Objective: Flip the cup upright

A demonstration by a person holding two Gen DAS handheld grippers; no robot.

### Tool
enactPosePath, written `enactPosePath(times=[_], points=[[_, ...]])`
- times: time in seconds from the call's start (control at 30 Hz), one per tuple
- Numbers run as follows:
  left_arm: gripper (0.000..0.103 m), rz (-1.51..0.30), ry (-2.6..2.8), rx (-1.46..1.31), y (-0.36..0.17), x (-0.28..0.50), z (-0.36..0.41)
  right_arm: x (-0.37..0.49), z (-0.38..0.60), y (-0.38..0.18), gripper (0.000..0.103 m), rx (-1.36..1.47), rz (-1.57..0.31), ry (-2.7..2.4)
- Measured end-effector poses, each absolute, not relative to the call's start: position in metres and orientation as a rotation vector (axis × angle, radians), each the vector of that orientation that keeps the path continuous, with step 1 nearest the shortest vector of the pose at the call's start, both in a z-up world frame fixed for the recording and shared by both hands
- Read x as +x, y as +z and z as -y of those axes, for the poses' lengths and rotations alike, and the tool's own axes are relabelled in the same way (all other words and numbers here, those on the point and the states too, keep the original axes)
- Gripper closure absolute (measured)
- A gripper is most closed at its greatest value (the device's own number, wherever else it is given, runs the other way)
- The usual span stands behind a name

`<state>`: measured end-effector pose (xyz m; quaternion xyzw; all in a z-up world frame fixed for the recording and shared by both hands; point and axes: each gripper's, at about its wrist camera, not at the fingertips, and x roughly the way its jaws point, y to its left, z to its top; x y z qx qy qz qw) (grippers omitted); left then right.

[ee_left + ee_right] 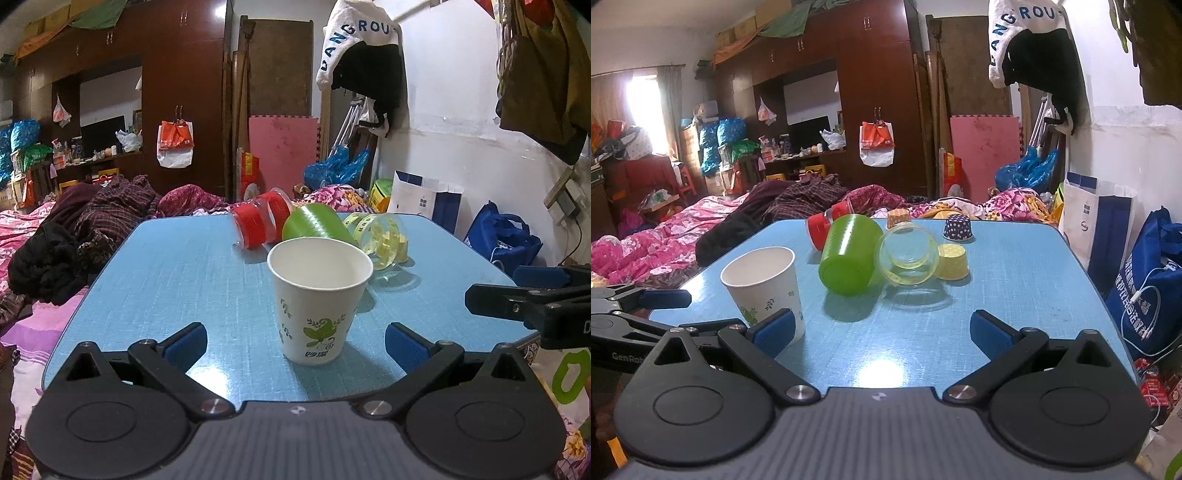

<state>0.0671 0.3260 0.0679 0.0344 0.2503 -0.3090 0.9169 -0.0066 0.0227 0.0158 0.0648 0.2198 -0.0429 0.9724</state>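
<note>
A white paper cup with green leaf print (319, 297) stands upright on the blue table (184, 280), mouth up; it also shows in the right wrist view (764, 286). My left gripper (295, 345) is open, its blue pads apart, with the cup just ahead between them, not touched. My right gripper (882, 334) is open and empty, to the right of the cup. Behind the cup a green cup (849, 254), a clear cup (908, 260) and a red-banded cup (258, 221) lie on their sides.
Small paper cups stand mouth down at the back: yellow (953, 262), dark dotted (957, 228) and orange (898, 218). The right gripper's fingers (532, 295) show at the left view's right edge. Bedding lies left of the table, bags (1145, 280) to its right.
</note>
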Motion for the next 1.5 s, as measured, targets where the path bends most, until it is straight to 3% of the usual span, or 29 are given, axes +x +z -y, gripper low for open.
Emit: enactPosePath(times=[1.5], points=[[0.000, -0.484, -0.650, 0.080, 0.0688, 0.0615, -0.3212, -0.0079, -0.0224, 0.0144, 0.001, 0.125, -0.447, -0.086]])
